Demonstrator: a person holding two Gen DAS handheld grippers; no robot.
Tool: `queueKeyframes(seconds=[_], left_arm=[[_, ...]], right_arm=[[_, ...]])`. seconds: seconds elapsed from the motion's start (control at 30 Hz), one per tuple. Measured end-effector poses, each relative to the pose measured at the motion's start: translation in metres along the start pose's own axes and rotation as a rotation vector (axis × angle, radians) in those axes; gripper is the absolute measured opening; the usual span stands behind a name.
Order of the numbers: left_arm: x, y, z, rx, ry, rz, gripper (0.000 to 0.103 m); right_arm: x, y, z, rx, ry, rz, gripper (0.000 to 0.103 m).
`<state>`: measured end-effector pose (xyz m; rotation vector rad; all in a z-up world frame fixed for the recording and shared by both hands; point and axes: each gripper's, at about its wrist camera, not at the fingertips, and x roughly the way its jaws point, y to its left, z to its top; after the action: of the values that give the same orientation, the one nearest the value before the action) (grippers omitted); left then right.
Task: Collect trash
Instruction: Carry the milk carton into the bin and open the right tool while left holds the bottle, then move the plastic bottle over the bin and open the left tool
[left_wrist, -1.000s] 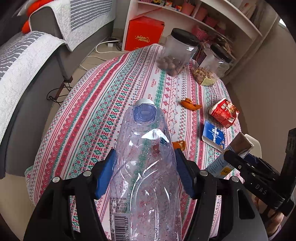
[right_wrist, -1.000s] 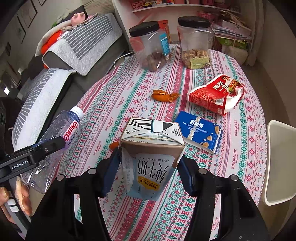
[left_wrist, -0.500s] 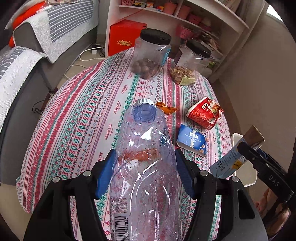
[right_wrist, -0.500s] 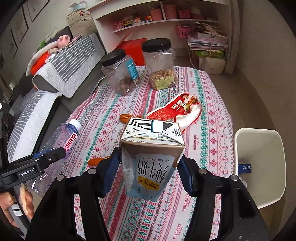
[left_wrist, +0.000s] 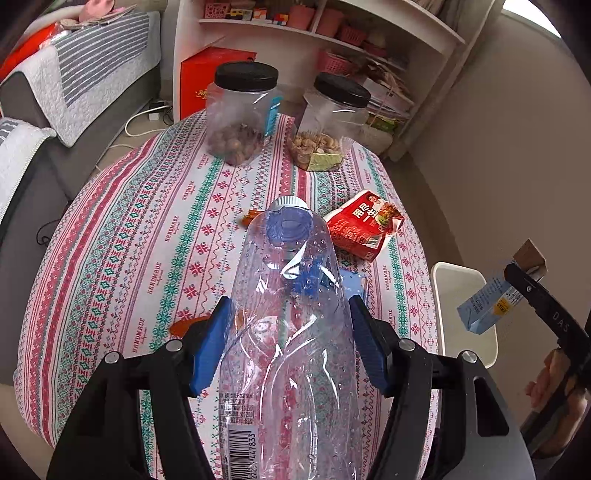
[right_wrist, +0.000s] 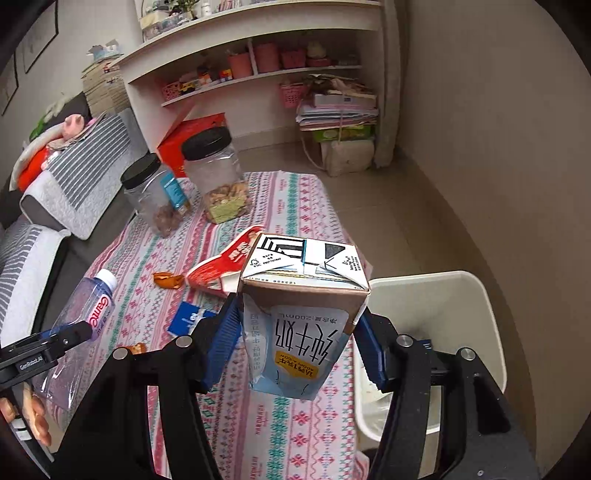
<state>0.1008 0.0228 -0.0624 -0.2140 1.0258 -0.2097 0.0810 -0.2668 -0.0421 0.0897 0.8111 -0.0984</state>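
Note:
My left gripper (left_wrist: 288, 347) is shut on a clear empty plastic bottle (left_wrist: 291, 332) and holds it above the table; the bottle also shows in the right wrist view (right_wrist: 83, 317). My right gripper (right_wrist: 295, 343) is shut on a small milk carton (right_wrist: 299, 317), raised near the table's right edge beside the white trash bin (right_wrist: 443, 314). The carton also shows in the left wrist view (left_wrist: 491, 306), above the bin (left_wrist: 461, 295). A red snack bag (left_wrist: 364, 227), a blue packet (right_wrist: 188, 319) and orange wrappers (right_wrist: 168, 278) lie on the table.
Two black-lidded jars, one with nuts (left_wrist: 242, 114) and one with snacks (left_wrist: 328, 129), stand at the table's far end. The table has a patterned cloth (left_wrist: 129, 240). A sofa (left_wrist: 74, 85) is at the left, shelves (right_wrist: 258, 66) behind, and a red box (left_wrist: 210, 81) on the floor.
Both grippers have risen and swung right with their loads. The right gripper with the carton has moved from over the table to beside the white bin.

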Motion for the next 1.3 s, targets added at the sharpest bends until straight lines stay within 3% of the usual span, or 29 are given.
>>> queueKeyframes(seconds=[0.4, 0.53, 0.77, 1.17, 1.23, 1.3], left_arm=[[0.022, -0.077, 0.001, 0.106, -0.013, -0.098, 0.063], [0.034, -0.119, -0.002, 0.162, -0.016, -0.159, 0.063], [0.066, -0.186, -0.018, 0.266, 0.038, -0.197, 0.063], [0.101, -0.280, -0.028, 0.326, 0.105, -0.290, 0.064], [0.104, -0.292, -0.027, 0.340, 0.112, -0.290, 0.075], [0.101, -0.296, -0.028, 0.349, 0.097, -0.279, 0.079]], right_arm=[[-0.012, -0.087, 0.003, 0.088, -0.029, -0.207, 0.058], [-0.023, -0.116, 0.002, 0.153, -0.037, -0.242, 0.071], [-0.052, -0.161, 0.005, 0.289, -0.104, -0.244, 0.081], [-0.073, -0.199, 0.004, 0.415, -0.159, -0.224, 0.088], [-0.076, -0.203, 0.003, 0.420, -0.160, -0.229, 0.090], [-0.076, -0.205, 0.003, 0.417, -0.159, -0.237, 0.091]])
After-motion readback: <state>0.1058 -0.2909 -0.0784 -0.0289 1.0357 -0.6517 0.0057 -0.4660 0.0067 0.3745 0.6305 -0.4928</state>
